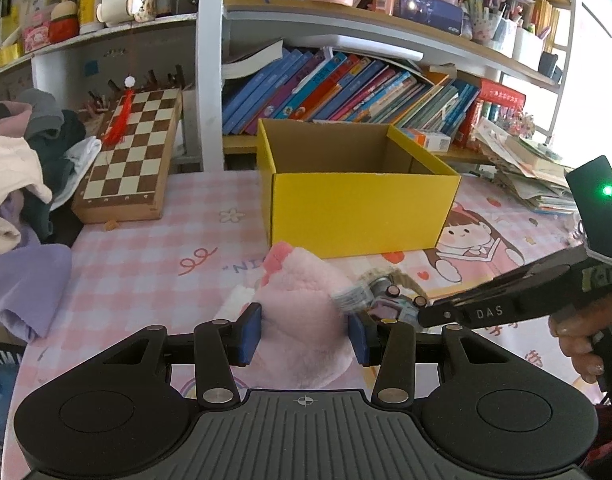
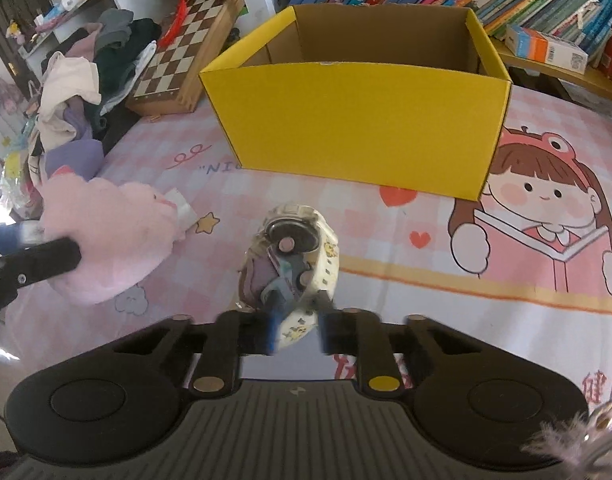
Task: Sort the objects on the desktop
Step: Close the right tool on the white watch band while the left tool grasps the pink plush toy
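Right gripper (image 2: pixel 296 330) clamps watch (image 2: pixel 292 258) by strap; left gripper (image 1: pixel 304 330) pinches pink plush (image 1: pixel 302 300); yellow box (image 2: pixel 357 128) straight ahead, nearer right.

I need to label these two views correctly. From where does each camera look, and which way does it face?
Left wrist: sits on the left tool, looks forward and down over the pink plush toward the yellow box; the right tool and a hand show.
Right wrist: sits on the right tool, looks down at the watch before the box; the left tool's finger shows.
Shared: box, plush, watch, chessboard.
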